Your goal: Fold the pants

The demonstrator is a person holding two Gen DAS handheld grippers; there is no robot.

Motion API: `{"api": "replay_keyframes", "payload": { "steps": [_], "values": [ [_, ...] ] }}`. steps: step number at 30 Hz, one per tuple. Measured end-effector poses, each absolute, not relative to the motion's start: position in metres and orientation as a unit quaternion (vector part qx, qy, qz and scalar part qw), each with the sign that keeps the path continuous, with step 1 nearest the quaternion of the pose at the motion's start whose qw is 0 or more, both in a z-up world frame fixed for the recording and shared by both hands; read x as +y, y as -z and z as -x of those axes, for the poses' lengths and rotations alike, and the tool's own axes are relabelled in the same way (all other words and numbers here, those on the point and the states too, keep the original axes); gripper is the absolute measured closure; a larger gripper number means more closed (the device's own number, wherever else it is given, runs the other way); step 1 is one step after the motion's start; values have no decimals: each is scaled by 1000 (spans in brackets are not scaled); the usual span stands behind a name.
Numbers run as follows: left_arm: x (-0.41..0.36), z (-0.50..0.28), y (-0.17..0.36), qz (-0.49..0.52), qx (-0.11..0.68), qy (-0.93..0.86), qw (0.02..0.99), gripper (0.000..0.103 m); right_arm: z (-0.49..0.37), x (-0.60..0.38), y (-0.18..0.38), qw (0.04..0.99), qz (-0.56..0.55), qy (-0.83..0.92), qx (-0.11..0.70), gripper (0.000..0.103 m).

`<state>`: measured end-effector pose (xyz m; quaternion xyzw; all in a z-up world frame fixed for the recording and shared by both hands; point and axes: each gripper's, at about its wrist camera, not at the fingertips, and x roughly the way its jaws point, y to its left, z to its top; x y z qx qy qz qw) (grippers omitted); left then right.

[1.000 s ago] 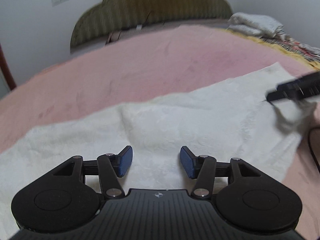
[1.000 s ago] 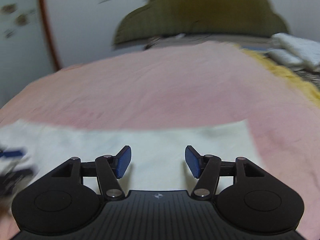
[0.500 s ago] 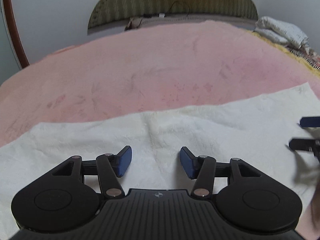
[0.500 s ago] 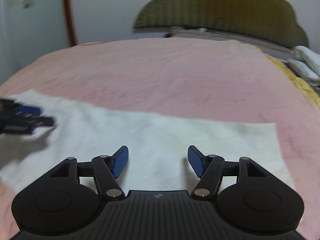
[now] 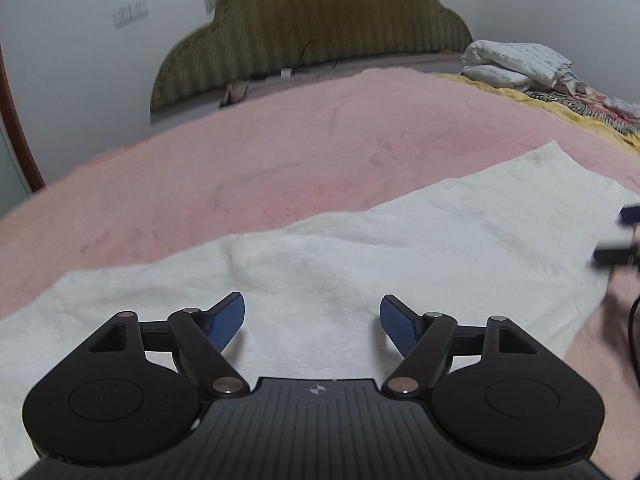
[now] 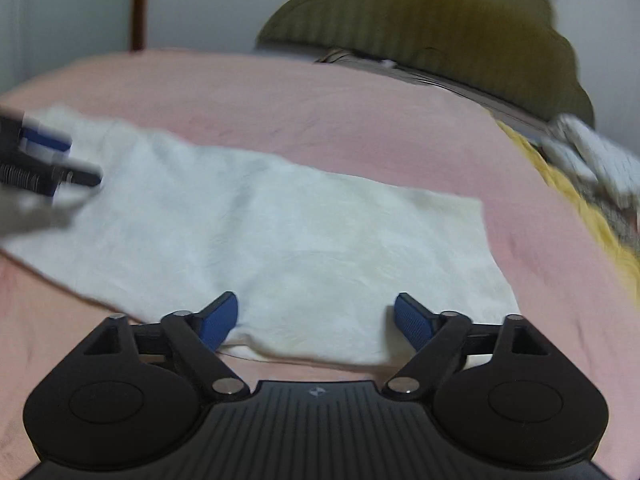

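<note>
White pants lie flat in a long strip across the pink bed cover; they also show in the right wrist view. My left gripper is open and empty just above the middle part of the pants. My right gripper is open and empty above the near edge of the pants by their right end. The right gripper's fingers show at the far right of the left wrist view. The left gripper's fingers show blurred at the left of the right wrist view.
An olive headboard stands at the far end of the bed against a white wall. Folded white bedding and a yellow patterned blanket lie at the far right. A dark wooden door frame is at the left.
The right gripper has pulled back toward the near edge of the pants and turned left. The left wrist view has swung to the left. Both grippers stay open.
</note>
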<state>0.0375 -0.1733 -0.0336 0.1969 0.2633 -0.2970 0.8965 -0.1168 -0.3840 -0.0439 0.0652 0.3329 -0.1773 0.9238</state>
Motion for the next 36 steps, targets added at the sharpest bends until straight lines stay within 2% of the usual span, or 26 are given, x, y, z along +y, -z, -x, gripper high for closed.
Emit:
{"api": "replay_keyframes", "payload": {
  "steps": [4,8,12,17,23,25,26,27,29,32,36],
  "values": [
    [-170,-19,36,-203,216,315,902,23,158,-406,31,921,-140,254,259,16],
    [-171,-22,42,-199,226,311,902,23,181,-436,40,894,-312,224,230,16],
    [-171,-26,47,-202,234,312,898,23,188,-444,67,861,-426,172,219,16],
    [-173,-26,53,-206,233,314,897,23,173,-442,73,865,-442,129,199,15],
    [-170,-27,56,-199,239,311,898,17,139,-442,71,894,-355,213,173,17],
    [-170,-29,56,-194,244,312,897,17,130,-449,72,889,-353,239,166,25],
    [-169,-30,55,-191,247,313,897,17,127,-453,73,886,-356,250,162,40],
    [-169,-32,54,-187,250,314,897,18,126,-462,76,880,-364,259,159,60],
    [-168,-35,52,-178,257,321,894,18,123,-474,81,868,-388,263,160,81],
    [-162,-42,44,-142,271,341,889,18,126,-480,85,868,-393,260,159,87],
    [-149,-66,34,-49,322,361,874,18,114,-450,58,906,-266,276,177,89]
  ]
}}
